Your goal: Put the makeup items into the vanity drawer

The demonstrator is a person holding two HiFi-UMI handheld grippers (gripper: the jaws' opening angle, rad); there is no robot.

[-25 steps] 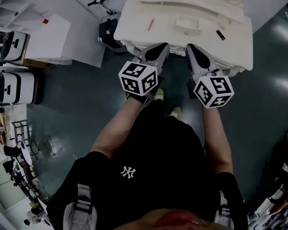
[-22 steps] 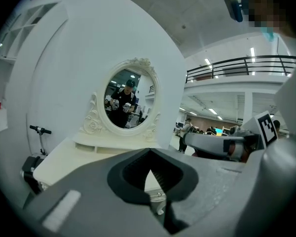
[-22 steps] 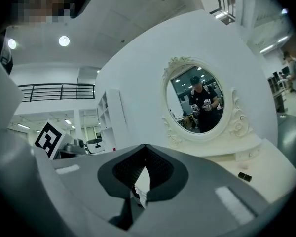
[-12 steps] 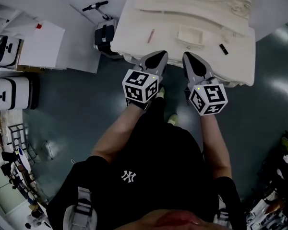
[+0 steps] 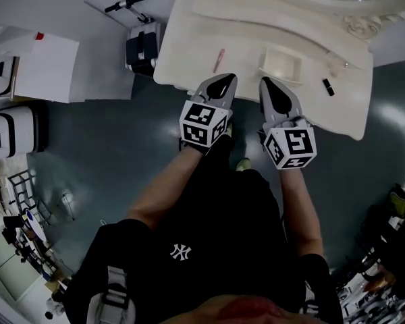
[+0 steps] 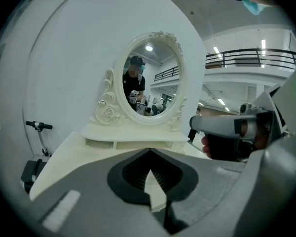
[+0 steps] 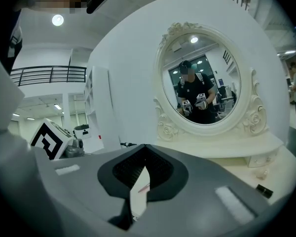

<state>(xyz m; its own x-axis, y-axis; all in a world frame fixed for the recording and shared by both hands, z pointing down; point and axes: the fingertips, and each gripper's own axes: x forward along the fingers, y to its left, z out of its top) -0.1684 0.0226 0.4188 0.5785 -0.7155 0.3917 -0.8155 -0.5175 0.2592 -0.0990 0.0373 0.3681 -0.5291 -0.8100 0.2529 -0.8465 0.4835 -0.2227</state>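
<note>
A cream vanity (image 5: 189,42) with an oval mirror (image 6: 150,78) stands ahead of me. On its top lie a pink pencil (image 5: 218,59), a black lipstick (image 5: 329,86) and a shallow cream tray-like box (image 5: 281,65). Small shut drawers (image 6: 113,144) sit under the mirror shelf. My left gripper (image 5: 223,79) and right gripper (image 5: 268,84) hover side by side at the vanity's front edge, both shut and empty. In the right gripper view the jaws (image 7: 145,147) meet at their tips, and the lipstick (image 7: 264,191) lies at lower right. The left gripper (image 6: 149,150) also shows its tips touching.
A kick scooter (image 5: 125,4) and a black case (image 5: 142,49) stand left of the vanity. White cabinets (image 5: 44,66) and wheeled units (image 5: 10,133) line the left side. Dark green floor (image 5: 108,147) surrounds me. Clutter sits at lower right (image 5: 385,248).
The vanity has slid lower and rightward in the head view and shows more of its top. Both grippers stay shut, side by side at its front edge.
</note>
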